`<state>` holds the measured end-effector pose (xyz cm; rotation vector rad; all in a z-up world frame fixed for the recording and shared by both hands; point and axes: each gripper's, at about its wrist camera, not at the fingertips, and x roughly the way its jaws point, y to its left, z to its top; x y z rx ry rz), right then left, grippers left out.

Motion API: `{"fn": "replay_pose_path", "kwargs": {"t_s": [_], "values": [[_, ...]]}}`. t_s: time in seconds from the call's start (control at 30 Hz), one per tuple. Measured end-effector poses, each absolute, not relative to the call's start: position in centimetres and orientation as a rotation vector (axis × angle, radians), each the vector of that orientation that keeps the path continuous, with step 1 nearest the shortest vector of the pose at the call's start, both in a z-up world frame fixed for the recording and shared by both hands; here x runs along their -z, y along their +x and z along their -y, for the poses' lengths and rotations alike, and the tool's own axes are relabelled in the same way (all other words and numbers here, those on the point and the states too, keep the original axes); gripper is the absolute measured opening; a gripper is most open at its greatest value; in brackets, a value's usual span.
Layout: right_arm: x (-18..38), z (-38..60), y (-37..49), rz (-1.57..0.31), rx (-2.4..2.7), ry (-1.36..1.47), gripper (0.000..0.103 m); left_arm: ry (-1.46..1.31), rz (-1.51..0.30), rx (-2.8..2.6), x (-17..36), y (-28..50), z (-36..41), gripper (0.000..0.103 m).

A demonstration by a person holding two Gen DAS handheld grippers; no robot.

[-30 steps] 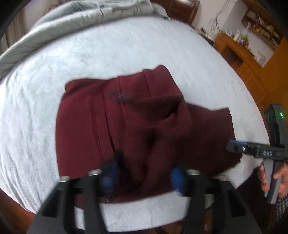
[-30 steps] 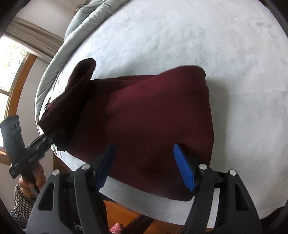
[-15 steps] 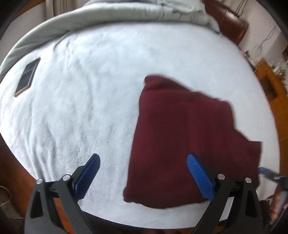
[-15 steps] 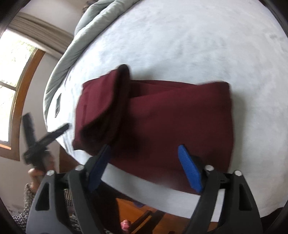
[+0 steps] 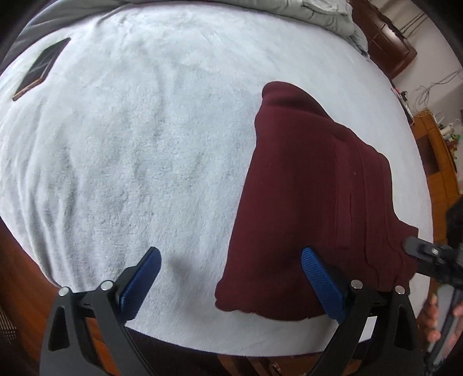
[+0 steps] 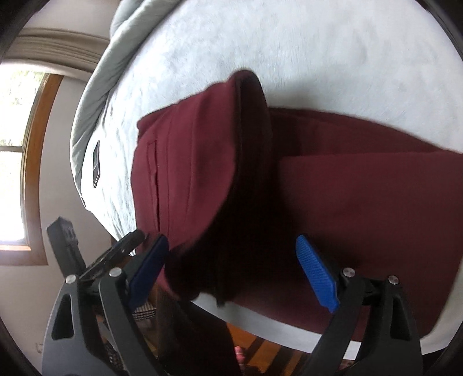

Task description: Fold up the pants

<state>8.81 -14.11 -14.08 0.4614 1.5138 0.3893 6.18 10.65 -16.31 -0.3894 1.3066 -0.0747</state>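
Note:
The maroon pants lie folded on the white fleece bed cover, near its front edge. My left gripper stands open above the pants' near left corner, with nothing pinched; its right pad hangs over the cloth. In the right wrist view the pants show a raised folded layer on the left. My right gripper hovers over that cloth with its jaws opening; the fabric lies under the gap and the pads do not press it. Each gripper shows in the other's view: right gripper, left gripper.
A dark phone lies on the bed at the far left, also the phone. A grey duvet is bunched at the far edge. Wooden furniture stands on the right, a window on the left. A hand holds the right gripper.
My left gripper let go of the cloth, opened wide and swung left, so the pants now sit to its right. The right gripper opened wider and shifted; the folded layer settled on the pants.

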Motion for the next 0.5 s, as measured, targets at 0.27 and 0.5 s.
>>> {"fn": "replay_pose_path", "kwargs": {"t_s": [0.27,0.5], "values": [[14.5,12.6,8.6,-1.471,-0.451,0.430,0.045,-0.437,-1.329,0.085,17.3,6.1,-12.2,0.098],[12.6,11.9,8.1,-1.410,-0.527,0.420,0.018,-0.461,-1.343,0.081,17.3,5.9,-12.4,0.098]]}}
